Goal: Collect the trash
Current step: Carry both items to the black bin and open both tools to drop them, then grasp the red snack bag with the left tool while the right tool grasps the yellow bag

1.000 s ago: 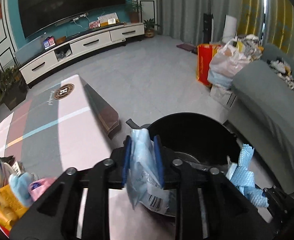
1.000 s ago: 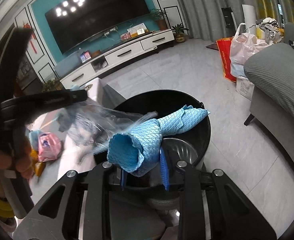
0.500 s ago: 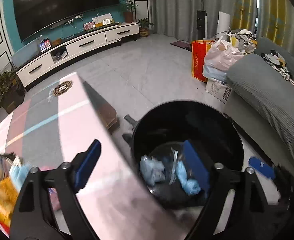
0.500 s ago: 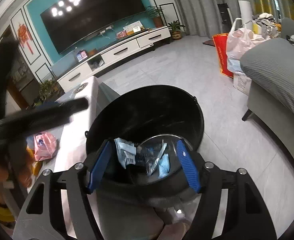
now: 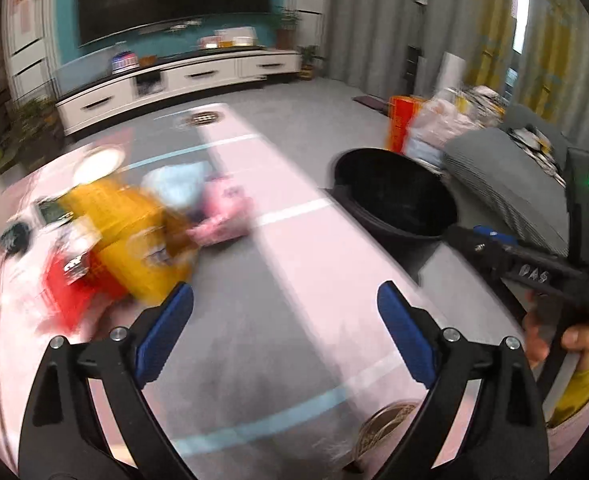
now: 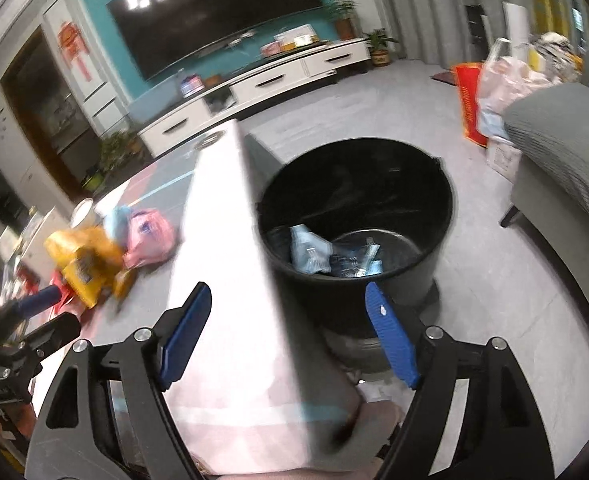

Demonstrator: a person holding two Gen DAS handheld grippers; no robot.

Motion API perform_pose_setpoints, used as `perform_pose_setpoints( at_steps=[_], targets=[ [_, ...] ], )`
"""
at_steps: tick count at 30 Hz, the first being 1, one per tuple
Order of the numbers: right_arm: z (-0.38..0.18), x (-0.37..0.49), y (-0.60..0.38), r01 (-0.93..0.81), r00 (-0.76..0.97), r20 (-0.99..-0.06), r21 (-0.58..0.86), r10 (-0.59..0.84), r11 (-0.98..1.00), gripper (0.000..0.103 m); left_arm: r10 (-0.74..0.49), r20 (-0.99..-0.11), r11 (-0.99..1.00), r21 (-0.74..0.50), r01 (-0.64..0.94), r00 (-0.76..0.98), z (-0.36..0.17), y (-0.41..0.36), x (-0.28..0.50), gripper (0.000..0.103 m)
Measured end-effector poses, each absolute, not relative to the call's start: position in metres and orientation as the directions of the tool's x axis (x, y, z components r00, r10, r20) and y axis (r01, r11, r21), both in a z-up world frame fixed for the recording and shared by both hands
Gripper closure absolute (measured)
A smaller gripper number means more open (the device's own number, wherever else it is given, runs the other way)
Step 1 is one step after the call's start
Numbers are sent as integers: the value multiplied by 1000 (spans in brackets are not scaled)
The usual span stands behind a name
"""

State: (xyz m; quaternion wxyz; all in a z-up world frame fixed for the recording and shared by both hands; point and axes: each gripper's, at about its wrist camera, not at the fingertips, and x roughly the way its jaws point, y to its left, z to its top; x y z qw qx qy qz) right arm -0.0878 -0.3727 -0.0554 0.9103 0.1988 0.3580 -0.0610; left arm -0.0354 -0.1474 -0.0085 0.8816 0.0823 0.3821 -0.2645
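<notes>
Both jaws are opening wide with nothing in them, the left gripper [image 5: 285, 322] swinging over the table [image 5: 294, 340] toward the yellow and pink wrappers [image 5: 142, 236], the right gripper [image 6: 286, 330] hanging by the black bin [image 6: 434, 184] holding blue trash [image 6: 310, 250].
</notes>
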Motion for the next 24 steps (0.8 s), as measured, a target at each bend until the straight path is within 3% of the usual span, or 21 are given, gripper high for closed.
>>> perform_pose_setpoints(
  at_steps=[10,24],
  targets=[
    [-38,-61,-279,49,707,-696,223,124,974,25,-226,-720,973,-132,191,656,-12,4,-42,10],
    [-35,-36,-191,-140,696,-700,89,162,986,25,-233,-749,962,-272,33,621,-41,70,-27,10]
  ],
)
